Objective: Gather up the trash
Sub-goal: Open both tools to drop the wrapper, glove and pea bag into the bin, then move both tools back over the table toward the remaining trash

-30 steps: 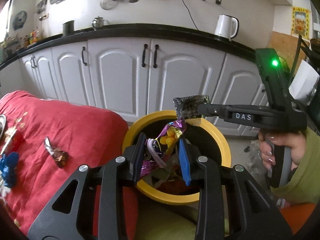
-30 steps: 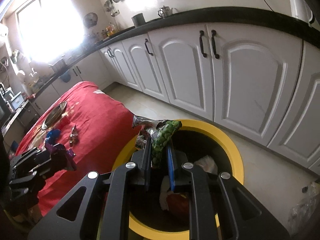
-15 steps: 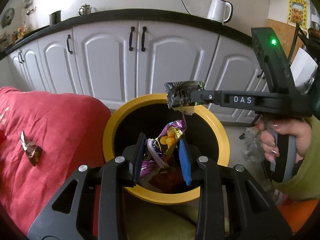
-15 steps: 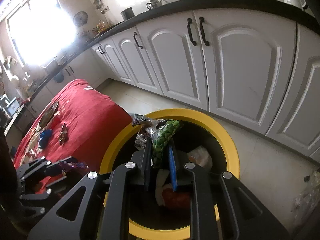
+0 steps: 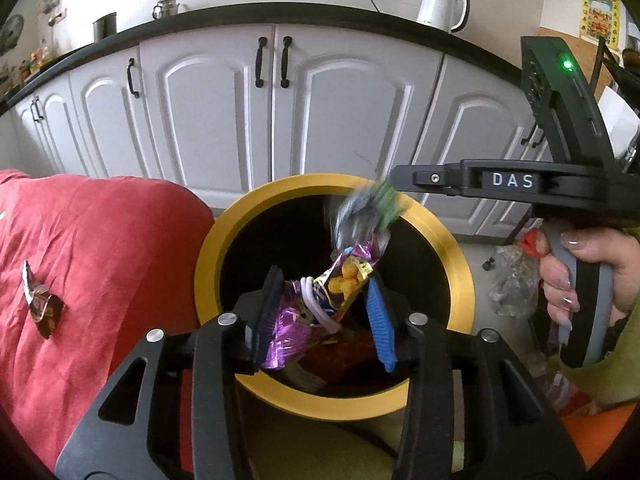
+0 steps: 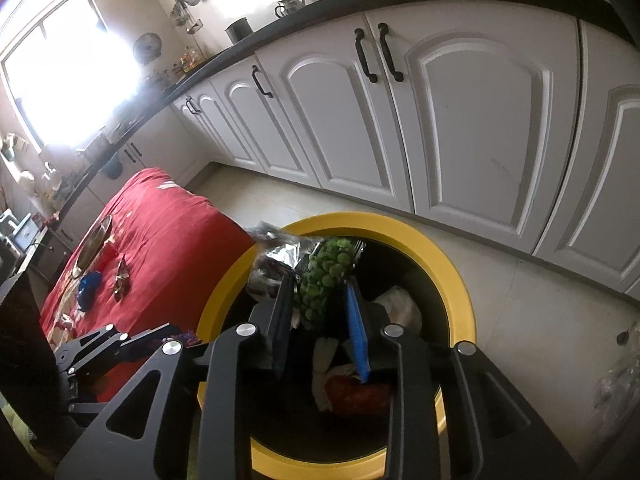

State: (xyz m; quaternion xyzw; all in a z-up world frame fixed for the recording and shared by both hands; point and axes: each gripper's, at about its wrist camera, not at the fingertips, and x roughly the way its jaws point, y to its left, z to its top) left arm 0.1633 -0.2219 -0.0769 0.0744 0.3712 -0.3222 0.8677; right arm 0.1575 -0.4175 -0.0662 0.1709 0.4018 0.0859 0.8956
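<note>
Two hand-held tools poised over a yellow-rimmed bin [image 5: 208, 264], each carrying a piece of trash so that anything let go falls straight into the dark opening rather than onto the floor. The left tool [image 5: 326, 312] is clenched on a purple snack wrapper [image 5: 320, 296], whose yellow-printed upper end stands up between the blue pads above the near side of the bin. The right tool [image 6: 320, 316] has its pads set noticeably apart around a green pea packet [image 6: 326, 276]; the packet appears motion-blurred in the left view, so it may be slipping free, and whether the pads are gripping it cannot be told. Its silvery end reaches over the bin's left rim. The bin already contains trash, including a red wrapper [image 6: 356, 394] and white paper [image 6: 398, 304]. Beside the bin, touching or nearly touching its left rim, is a red cloth-covered surface [image 5: 100, 248], on which a brown wrapper [image 5: 42, 304] lies well away from the bin edge, with a blue scrap [image 6: 89, 284] and a round metal plate [image 6: 94, 246] farther along. The white cabinets [image 5: 224, 112] stand behind the bin and do not obstruct it; the two tools crowd each other over the opening.
</note>
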